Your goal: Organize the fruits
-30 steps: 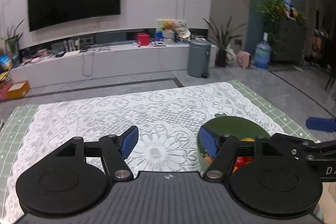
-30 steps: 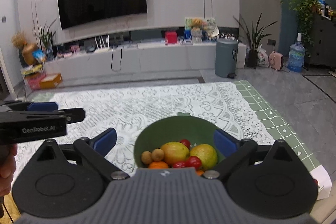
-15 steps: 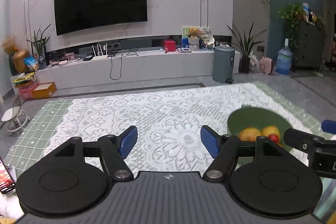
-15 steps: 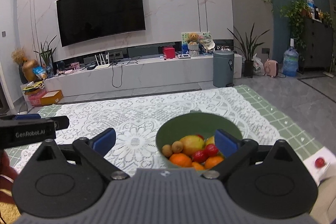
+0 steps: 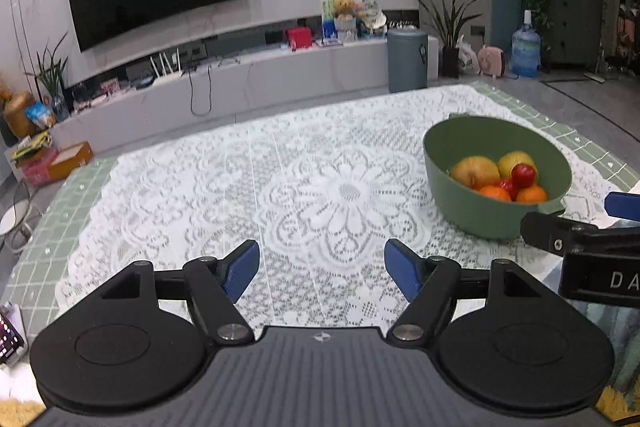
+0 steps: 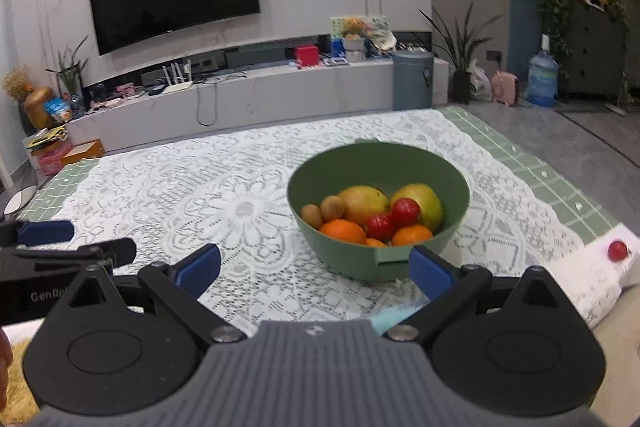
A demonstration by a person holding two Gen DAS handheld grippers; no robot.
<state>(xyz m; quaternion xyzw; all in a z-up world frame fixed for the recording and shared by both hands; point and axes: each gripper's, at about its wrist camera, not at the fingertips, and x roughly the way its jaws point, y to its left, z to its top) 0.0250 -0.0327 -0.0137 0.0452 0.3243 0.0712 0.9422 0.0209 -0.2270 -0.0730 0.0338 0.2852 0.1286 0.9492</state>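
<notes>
Nearby, a red fruit — perhaps a tomato.

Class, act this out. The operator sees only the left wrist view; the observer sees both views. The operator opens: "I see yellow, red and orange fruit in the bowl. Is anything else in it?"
Observer: Yes. Two small brown fruits lie at the left inside the bowl; its wall hides them from you.
Operator: Is any fruit outside the bowl?
Observer: One red fruit lies on white paper to the right of the bowl.
Operator: Do the right tongs hold anything?
Observer: No. The right tongs are open and empty, just short of the bowl.
</notes>
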